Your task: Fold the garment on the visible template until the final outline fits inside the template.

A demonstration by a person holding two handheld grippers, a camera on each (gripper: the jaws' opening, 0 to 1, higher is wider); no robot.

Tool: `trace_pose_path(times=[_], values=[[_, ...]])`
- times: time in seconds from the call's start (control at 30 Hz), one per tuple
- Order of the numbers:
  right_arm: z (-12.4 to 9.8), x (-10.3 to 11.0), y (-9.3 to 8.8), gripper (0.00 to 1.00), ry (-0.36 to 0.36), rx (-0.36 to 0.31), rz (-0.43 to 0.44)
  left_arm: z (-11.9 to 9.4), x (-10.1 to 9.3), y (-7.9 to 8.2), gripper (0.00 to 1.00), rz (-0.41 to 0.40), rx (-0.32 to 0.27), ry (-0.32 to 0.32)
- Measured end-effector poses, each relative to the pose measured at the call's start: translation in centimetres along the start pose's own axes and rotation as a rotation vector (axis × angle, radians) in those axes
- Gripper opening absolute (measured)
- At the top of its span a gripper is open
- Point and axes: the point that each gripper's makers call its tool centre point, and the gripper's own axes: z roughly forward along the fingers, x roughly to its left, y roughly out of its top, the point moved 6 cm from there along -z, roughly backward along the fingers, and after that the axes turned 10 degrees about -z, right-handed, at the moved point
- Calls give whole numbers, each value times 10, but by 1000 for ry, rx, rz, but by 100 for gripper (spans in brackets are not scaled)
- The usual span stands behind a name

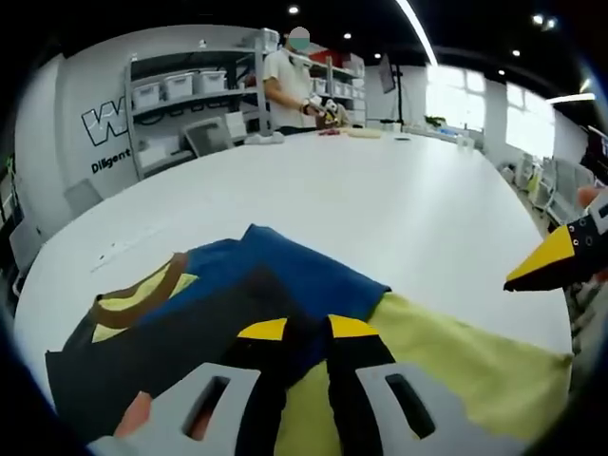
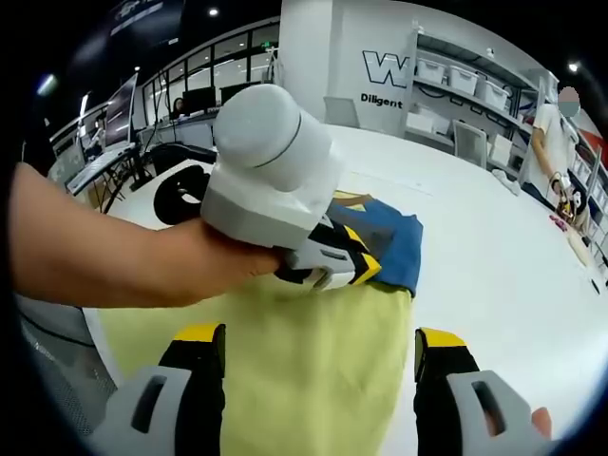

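- Left gripper view: the left gripper (image 1: 306, 330) reaches forward over the near edge of the white surface (image 1: 380, 199), its two black jaws with yellow tips drawn close together, a narrow slot between them where dark blue cloth shows – I cannot tell for certain that the cloth is pinched.
- The garment (image 1: 285, 280) lies at the near edge of the surface – a blue and dark panel with a brown and pale yellow collar band toward the left, partly overlapping the yellow-green template (image 1: 475, 361) that spreads to the right.
- At the right rim of this view the right gripper (image 1: 551, 261) shows as a yellow-tipped black jaw above the template's far corner.
- Across the surface, at its far edge, a person (image 1: 290, 85) in a light top stands in front of grey shelving (image 1: 185, 104) with storage bins.
- Right gripper view: the right gripper (image 2: 318, 347) has its jaws spread wide apart, holding nothing, with the template (image 2: 313, 370) lying flat between and beneath them.
- Just beyond, the left gripper (image 2: 347, 261) is held in a hand (image 2: 214, 261), its yellow tips down at the seam where the blue garment (image 2: 389, 237) meets the template.
- Desks with monitors (image 2: 114, 123) stand off to the left behind the surface (image 2: 475, 247).
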Motion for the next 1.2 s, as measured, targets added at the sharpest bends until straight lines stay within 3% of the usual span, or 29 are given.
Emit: trace_pose_path(times=[0.3, 0.53, 0.77, 1.0, 1.2], values=[[0, 1, -1, 79, 1, 7, -5, -1, 2, 1, 15, -4, 2, -11], [0, 1, -1, 79, 3, 8, -10, -9, 2, 12, 14, 31, -39, 2], [0, 1, -1, 79, 3, 9, -14, -15, 8, 16, 21, 22, -45, 20], [0, 3, 0, 78, 7, 5, -20, -33, 14, 19, 35, -2, -68, 39], [1, 5, 2, 78, 12, 1, -27, -49, 25, 16, 40, -16, -89, 63]])
